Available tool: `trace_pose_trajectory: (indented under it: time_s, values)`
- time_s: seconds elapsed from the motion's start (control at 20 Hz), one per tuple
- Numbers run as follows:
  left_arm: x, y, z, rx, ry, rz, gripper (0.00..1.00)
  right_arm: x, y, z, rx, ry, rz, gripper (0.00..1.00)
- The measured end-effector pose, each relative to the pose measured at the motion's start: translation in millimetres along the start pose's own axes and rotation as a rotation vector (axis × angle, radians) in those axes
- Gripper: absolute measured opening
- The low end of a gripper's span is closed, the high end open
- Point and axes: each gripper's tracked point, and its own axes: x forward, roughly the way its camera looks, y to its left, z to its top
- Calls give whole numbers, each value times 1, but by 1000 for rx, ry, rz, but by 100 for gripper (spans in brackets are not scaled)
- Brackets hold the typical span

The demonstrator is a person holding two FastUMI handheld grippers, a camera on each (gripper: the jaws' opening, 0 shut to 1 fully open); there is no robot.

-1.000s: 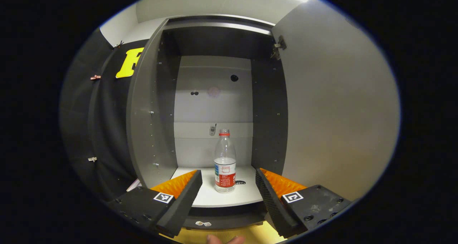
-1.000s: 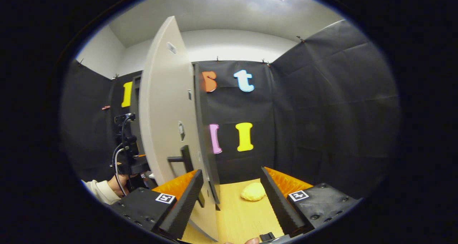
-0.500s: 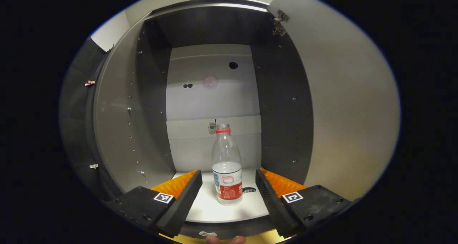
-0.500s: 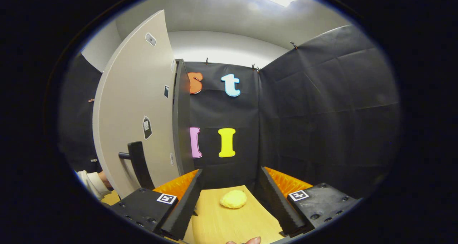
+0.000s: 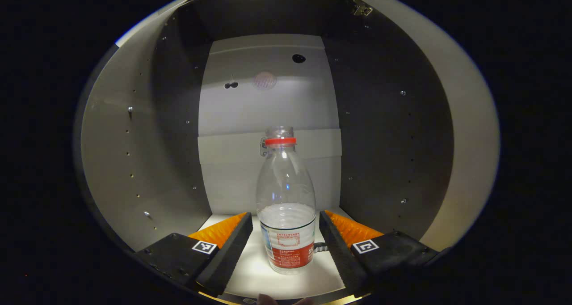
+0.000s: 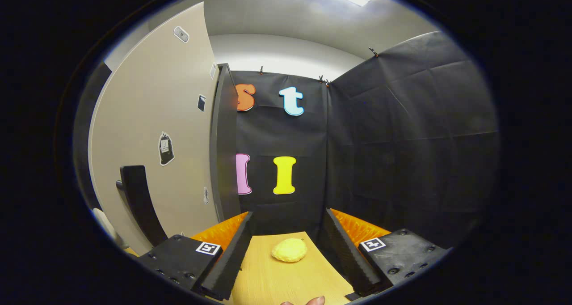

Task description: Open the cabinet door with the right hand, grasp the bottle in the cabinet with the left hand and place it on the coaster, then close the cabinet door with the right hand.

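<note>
1. Inside the open cabinet (image 5: 134, 130), a clear bottle (image 5: 286, 206) with a red neck ring and a red-and-white label stands upright on the pale shelf (image 5: 250, 269), close to the shelf's front edge and about midway between the two side walls.

2. The left gripper (image 5: 286, 226) reaches in at shelf level, its fingers spread wide with one on each side of the bottle's lower body; a narrow gap shows at each side, so neither finger presses on it.

3. The cabinet door (image 6: 147, 130) stands swung open at the left of the right gripper view, its dark bar handle (image 6: 138, 202) near the lower free edge and small stickers on its pale face.

4. The right gripper (image 6: 286, 231) hovers over the wooden table (image 6: 277, 282), fingers spread and holding nothing, well apart from the door.

5. A small yellow coaster (image 6: 289, 250) lies on the table toward its far edge, framed between the right gripper's fingers.
</note>
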Motion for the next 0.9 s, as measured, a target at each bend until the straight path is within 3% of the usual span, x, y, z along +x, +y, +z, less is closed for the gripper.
trace_pose_trajectory:
  time_s: [0.1, 0.15, 0.2, 0.3, 0.9]
  values:
    - [7, 1, -4, -9, 3, 4, 94, 1, -4, 1, -8, -2, -7, 97]
    - [5, 3, -1, -15, -1, 12, 89, 1, -5, 1, -7, -2, -11, 97]
    - [4, -1, -2, -22, 3, -3, 78, 1, -5, 2, 0, -5, -10, 97]
    - [-3, 4, 3, -22, 0, -6, 76, -1, -3, 5, 6, -13, -12, 97]
    - [-142, 66, 35, -46, -61, -22, 76, -19, 13, 5, 22, 6, -32, 98]
